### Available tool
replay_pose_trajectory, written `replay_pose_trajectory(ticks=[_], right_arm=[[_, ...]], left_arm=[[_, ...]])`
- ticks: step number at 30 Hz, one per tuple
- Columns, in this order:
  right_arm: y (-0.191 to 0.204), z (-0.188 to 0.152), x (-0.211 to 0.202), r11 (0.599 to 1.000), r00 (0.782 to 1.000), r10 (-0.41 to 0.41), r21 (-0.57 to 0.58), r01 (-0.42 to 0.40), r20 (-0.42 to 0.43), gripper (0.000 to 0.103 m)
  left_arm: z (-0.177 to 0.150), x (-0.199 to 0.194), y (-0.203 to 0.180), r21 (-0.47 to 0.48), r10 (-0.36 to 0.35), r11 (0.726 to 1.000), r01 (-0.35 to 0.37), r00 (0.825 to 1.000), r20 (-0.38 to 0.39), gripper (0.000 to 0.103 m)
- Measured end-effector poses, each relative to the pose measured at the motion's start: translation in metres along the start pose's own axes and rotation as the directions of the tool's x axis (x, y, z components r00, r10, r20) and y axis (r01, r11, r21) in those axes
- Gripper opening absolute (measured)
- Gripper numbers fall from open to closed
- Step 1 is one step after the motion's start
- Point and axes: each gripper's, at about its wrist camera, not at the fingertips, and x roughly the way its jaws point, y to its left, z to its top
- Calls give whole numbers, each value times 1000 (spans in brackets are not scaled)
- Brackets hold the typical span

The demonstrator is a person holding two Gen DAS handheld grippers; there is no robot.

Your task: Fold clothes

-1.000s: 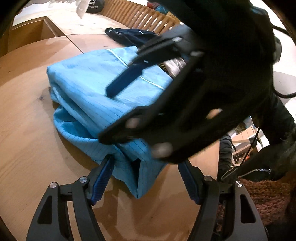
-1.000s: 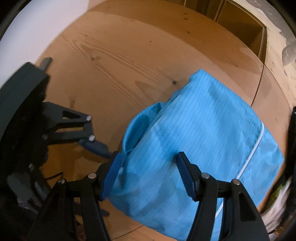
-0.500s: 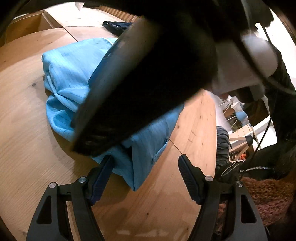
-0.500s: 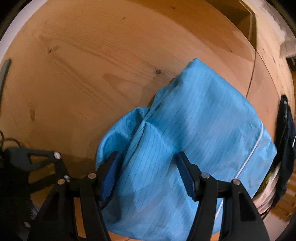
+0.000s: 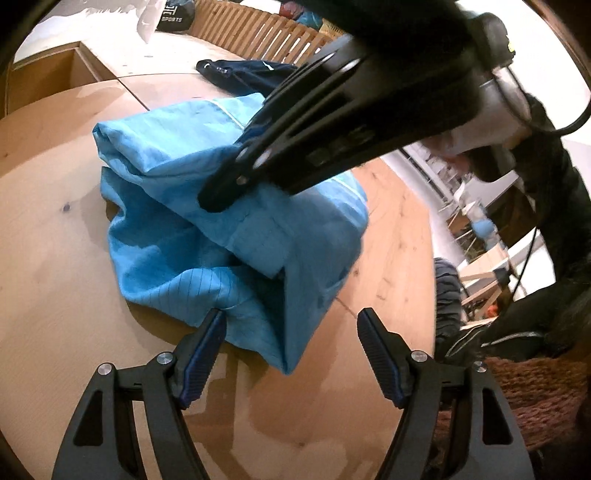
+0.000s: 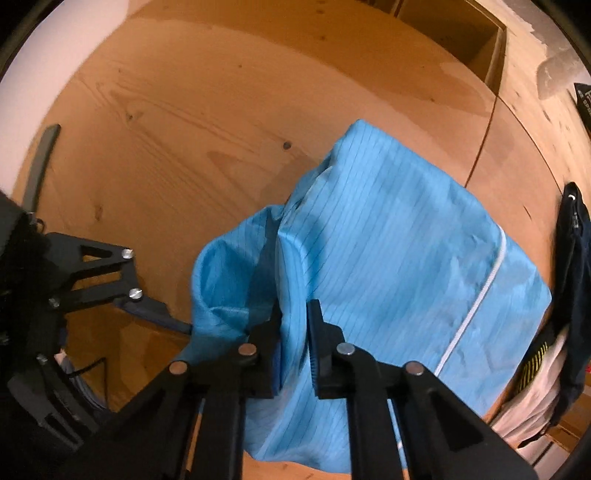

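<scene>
While the blue garment (image 6: 388,266) lies folded into a thick bundle on the round wooden table (image 6: 184,110), it is gripped from above by the right gripper (image 6: 295,347). Its jaws are closing, and a raised fold of the blue cloth is pinched between them, near the middle of the bundle's near side. In the left wrist view the same right gripper (image 5: 221,195) is seen as a dark shape that comes down onto the top of the garment (image 5: 177,236).

The left gripper (image 5: 291,354) is held wide open, low over the table, and nothing is held by it. The lowest corner of the cloth hangs between its two fingers, but the pads are not pressed on it; the left finger (image 5: 203,354) is just beside the edge of the cloth.

A white piped seam is seen along the far edge of the bundle. Beyond it, a seam in the tabletop is found, and a dark navy garment (image 5: 247,74) lies close behind. A white item with yellow and black stripes (image 6: 532,384) is touched by the far side of the blue bundle.

Much bare wood is left open on the left of the garment, up to the curved table edge. A wooden slatted rail (image 5: 266,33) is seen far behind.
</scene>
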Motion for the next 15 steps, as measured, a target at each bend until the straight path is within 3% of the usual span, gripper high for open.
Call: replay_pose_trajectory(ticks=[7,15], right_arm=[[-8,8,8,999,999,39,35,-39,7,10],[-20,22,29,992,995,99,77,-99,2,10]], left_arm=[[26,17,-3,6,-136,991,135,990,40,73],[28,65,-27,-5,-275,961,275,961,-17,76]])
